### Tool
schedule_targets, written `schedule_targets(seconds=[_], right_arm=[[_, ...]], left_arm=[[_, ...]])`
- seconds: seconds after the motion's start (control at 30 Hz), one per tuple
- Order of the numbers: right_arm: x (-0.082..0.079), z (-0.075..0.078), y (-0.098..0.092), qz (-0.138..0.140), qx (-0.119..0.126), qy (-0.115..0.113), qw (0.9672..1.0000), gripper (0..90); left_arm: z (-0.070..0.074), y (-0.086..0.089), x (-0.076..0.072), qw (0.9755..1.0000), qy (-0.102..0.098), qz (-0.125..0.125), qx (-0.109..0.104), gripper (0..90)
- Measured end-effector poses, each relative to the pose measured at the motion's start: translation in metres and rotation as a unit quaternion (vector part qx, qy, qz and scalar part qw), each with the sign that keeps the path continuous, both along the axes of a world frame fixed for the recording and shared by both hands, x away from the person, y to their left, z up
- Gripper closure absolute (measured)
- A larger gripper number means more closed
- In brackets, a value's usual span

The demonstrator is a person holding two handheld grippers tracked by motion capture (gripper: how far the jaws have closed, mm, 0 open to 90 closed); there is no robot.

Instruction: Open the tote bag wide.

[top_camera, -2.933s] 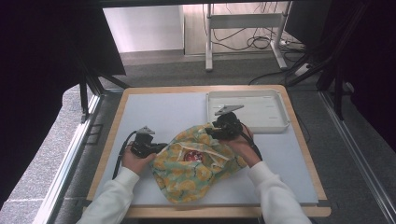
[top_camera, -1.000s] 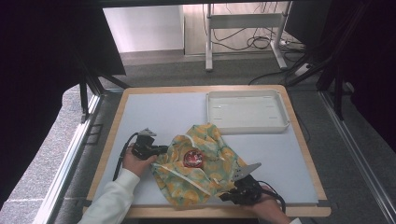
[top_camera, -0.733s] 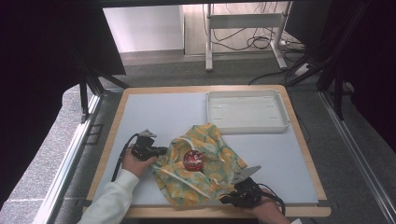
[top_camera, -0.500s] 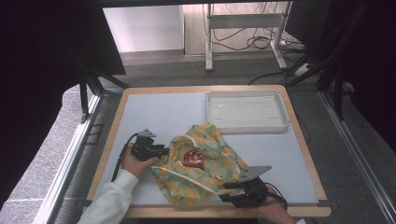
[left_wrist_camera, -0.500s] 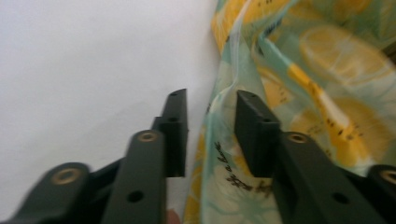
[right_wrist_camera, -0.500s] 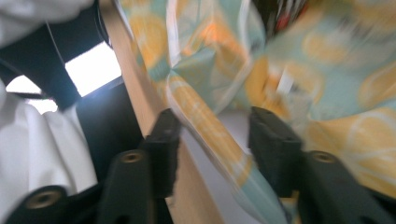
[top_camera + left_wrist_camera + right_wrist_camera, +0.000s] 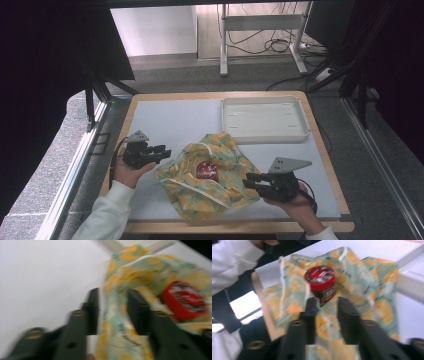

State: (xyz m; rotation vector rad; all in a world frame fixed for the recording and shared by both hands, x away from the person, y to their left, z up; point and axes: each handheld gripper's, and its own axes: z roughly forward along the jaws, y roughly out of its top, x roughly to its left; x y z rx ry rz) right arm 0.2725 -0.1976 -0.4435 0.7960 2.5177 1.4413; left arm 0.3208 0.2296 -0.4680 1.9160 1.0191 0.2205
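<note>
Cloth [image 7: 207, 182], yellow-green print, near table [image 7: 170, 117] front edge; red-lidded cup [image 7: 205, 169] on it. Left claw [image 7: 162, 151], right claw [image 7: 250, 183]: jaws just closing, narrow, cloth edge between each.

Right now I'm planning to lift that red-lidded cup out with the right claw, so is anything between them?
Yes. The cup stands in the middle of the patterned cloth, whose folds rise around it. The right claw sits at the cloth's right edge with cloth between its jaws, so bunched cloth lies between them. Above, the lid is uncovered.
</note>
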Motion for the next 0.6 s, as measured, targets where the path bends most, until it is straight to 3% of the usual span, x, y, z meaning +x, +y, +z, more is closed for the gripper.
schedule_targets(seconds=[0.07, 0.17, 0.33, 0.6], right_arm=[[0.012, 0.003, 0.008, -0.001, -0.011, 0.008, 0.9999, 83.1], [0.029, 0.004, 0.026, 0.003, -0.028, 0.012, 0.9995, 87.9], [0.061, -0.003, 0.067, 0.007, -0.073, 0.020, 0.9971, 88.9], [0.082, -0.011, 0.099, 0.011, -0.084, 0.031, 0.9959, 89.0]], left_arm=[[0.007, -0.005, -0.006, 0.9997, 0.001, -0.024, -0.008, 83.2], [0.011, -0.019, -0.016, 0.9981, 0.004, -0.062, -0.007, 89.9], [0.003, -0.040, -0.025, 0.9949, 0.027, -0.097, 0.007, 90.0], [-0.013, -0.055, -0.026, 0.9905, 0.055, -0.124, 0.026, 90.0]])
